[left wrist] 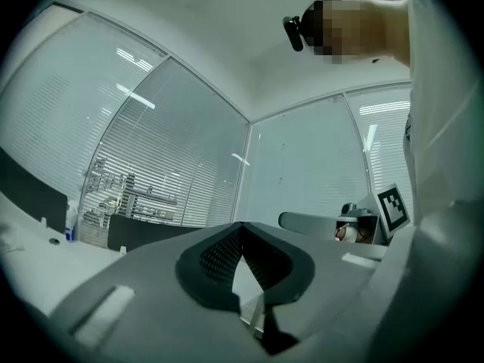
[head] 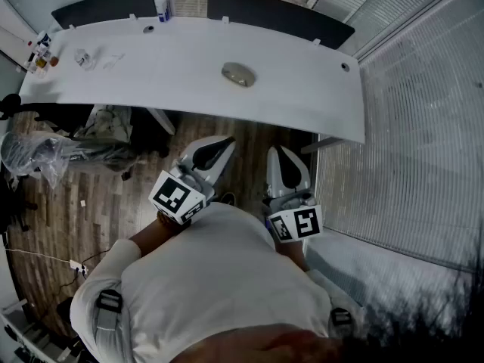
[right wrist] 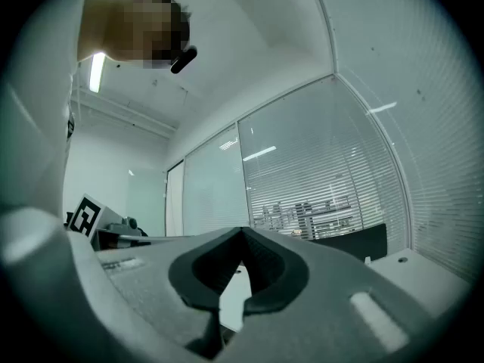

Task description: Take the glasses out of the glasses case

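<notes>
A grey oval glasses case [head: 238, 74] lies shut on the long white table [head: 189, 82], right of its middle. No glasses show. The person holds both grippers close to the body, short of the table's near edge and well apart from the case. My left gripper [head: 224, 144] is shut with nothing between its jaws, which also meet in the left gripper view [left wrist: 242, 230]. My right gripper [head: 277, 152] is shut and empty as well, its jaws closed in the right gripper view [right wrist: 242, 237]. Both point level towards the windows.
On the table's left end lie a crumpled clear wrapper [head: 83, 57] and small bottles [head: 39, 56]; a spray bottle [head: 160, 4] stands at the back. Dark panels [head: 280, 15] line the far side. Bags [head: 106, 123] sit under the table, with a plastic sack [head: 34, 153] on the wooden floor. Window blinds [head: 423, 127] run along the right.
</notes>
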Action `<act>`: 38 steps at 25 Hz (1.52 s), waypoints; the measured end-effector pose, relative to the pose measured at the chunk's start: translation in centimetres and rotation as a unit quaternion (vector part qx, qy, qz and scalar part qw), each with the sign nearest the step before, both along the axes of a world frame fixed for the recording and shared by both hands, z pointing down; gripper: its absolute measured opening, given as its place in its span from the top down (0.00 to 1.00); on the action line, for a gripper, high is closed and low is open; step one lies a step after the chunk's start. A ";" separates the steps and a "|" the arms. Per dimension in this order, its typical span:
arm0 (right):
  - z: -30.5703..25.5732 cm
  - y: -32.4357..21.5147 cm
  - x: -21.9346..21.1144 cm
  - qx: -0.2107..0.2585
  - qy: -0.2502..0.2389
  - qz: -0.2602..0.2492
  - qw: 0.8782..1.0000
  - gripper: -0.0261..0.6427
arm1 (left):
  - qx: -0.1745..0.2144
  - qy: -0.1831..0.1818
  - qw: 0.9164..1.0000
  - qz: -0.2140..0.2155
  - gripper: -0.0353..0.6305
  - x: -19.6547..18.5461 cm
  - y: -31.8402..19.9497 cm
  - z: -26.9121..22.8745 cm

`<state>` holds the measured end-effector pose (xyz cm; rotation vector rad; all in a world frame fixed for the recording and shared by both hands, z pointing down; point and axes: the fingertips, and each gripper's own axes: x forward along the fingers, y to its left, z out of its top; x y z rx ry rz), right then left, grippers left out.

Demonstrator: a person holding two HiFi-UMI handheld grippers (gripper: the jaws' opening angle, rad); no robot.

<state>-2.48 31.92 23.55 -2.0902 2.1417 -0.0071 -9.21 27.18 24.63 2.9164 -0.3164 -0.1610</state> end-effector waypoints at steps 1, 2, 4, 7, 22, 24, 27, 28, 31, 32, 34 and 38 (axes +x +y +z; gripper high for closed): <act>0.0 0.1 0.0 0.001 0.000 0.001 1.000 0.96 | -0.002 0.000 1.000 0.001 0.94 0.1 0.1 0.1; -0.1 0.2 0.1 0.002 0.000 0.002 1.000 0.96 | -0.003 0.000 1.000 0.003 0.94 0.1 0.2 0.2; -0.1 0.3 0.4 0.003 0.000 0.005 1.000 0.96 | -0.003 0.003 1.000 0.004 0.94 0.3 0.3 0.4; 0.0 0.5 0.7 0.003 -0.001 0.009 1.000 0.96 | -0.006 0.002 1.000 0.002 0.94 0.7 0.4 0.2; 0.3 1.0 1.8 0.003 -0.027 -0.009 1.000 0.96 | -0.009 0.002 1.000 0.004 0.94 2.2 0.9 0.6; 0.4 1.3 2.3 0.003 -0.030 -0.008 1.000 0.96 | -0.007 0.001 1.000 0.005 0.94 2.6 1.2 0.8; 0.6 1.7 3.1 0.002 -0.034 -0.008 0.999 0.96 | -0.009 0.000 1.000 0.004 0.94 3.4 1.6 1.0; 0.6 1.9 3.5 0.002 -0.035 -0.009 0.999 0.96 | -0.010 -0.002 1.000 0.003 0.94 3.7 1.7 0.9; 0.8 2.5 4.5 0.002 -0.038 -0.013 0.999 0.96 | -0.012 -0.010 1.000 -0.003 0.94 4.8 2.2 0.6; 0.8 2.7 4.8 0.002 -0.039 -0.014 0.999 0.96 | -0.012 -0.010 1.000 -0.003 0.94 5.1 2.4 0.7; 1.0 3.0 5.3 0.000 -0.040 -0.017 0.999 0.96 | -0.011 -0.007 1.000 -0.001 0.94 5.8 2.9 1.3; 1.4 3.7 6.3 -0.001 -0.042 -0.020 0.999 0.96 | -0.018 -0.009 1.000 -0.004 0.94 6.9 3.7 1.7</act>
